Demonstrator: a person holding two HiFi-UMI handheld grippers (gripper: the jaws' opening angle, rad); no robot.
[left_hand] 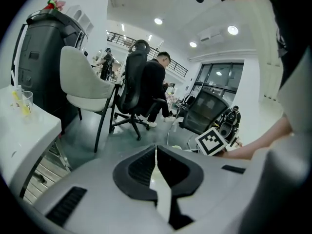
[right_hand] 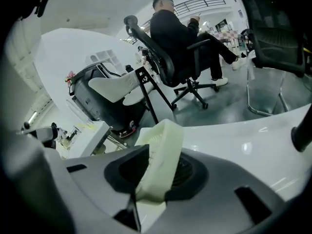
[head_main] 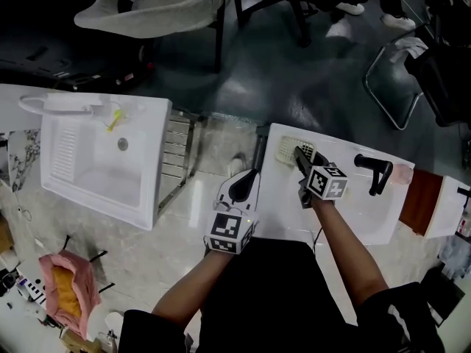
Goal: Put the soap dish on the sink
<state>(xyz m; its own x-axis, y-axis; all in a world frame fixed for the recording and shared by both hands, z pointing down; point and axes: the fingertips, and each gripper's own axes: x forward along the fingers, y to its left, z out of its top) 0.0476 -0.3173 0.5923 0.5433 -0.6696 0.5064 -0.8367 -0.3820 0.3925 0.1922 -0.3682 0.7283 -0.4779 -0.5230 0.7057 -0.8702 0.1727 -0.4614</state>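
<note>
The pale cream soap dish (head_main: pixel 288 148) lies on the far left corner of the white sink (head_main: pixel 353 223) in front of me. My right gripper (head_main: pixel 299 155) reaches down to it, and the dish (right_hand: pixel 161 155) stands tilted between the slightly parted jaws of that gripper (right_hand: pixel 158 167), which do not clamp it. My left gripper (head_main: pixel 246 184) hovers over the sink's left rim, shut with nothing in it; its jaws (left_hand: pixel 156 155) meet in a thin line. The right gripper's marker cube (left_hand: pixel 213 141) shows to its right.
A black faucet (head_main: pixel 375 171) stands at the sink's back, with a pinkish cup (head_main: pixel 402 173) and a brown towel (head_main: pixel 421 201) to its right. A second white sink (head_main: pixel 96 168) is on the left. Behind are office chairs and a seated person (right_hand: pixel 180 28).
</note>
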